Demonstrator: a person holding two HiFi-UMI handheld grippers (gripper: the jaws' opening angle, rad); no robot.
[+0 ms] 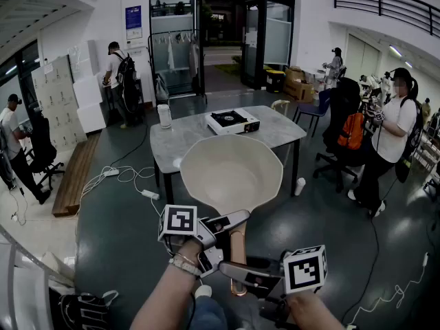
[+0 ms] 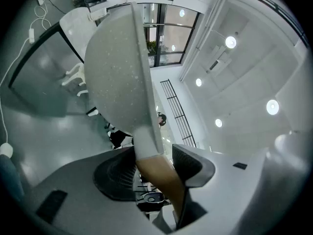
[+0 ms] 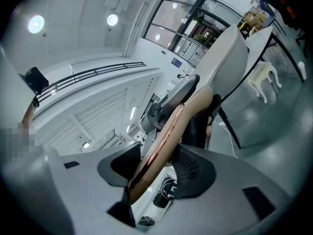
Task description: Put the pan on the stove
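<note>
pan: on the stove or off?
Off. Left gripper and right gripper hold the pan up by its handle; the stove sits bare on the table.

Large open workspace, part office and part lab hall.
A dark polished floor (image 1: 124, 239) has cables (image 1: 117, 177) trailing across it. A marble-topped table (image 1: 180, 143) carries a portable stove (image 1: 232, 121). There is an office chair (image 1: 41, 150), cardboard boxes (image 1: 297, 86), white lockers (image 1: 56, 95) along one wall, tall glass doors (image 1: 175, 40) at the back and a railed balcony (image 1: 385, 5) above. People (image 1: 120, 74) stand working around the edges.
</note>
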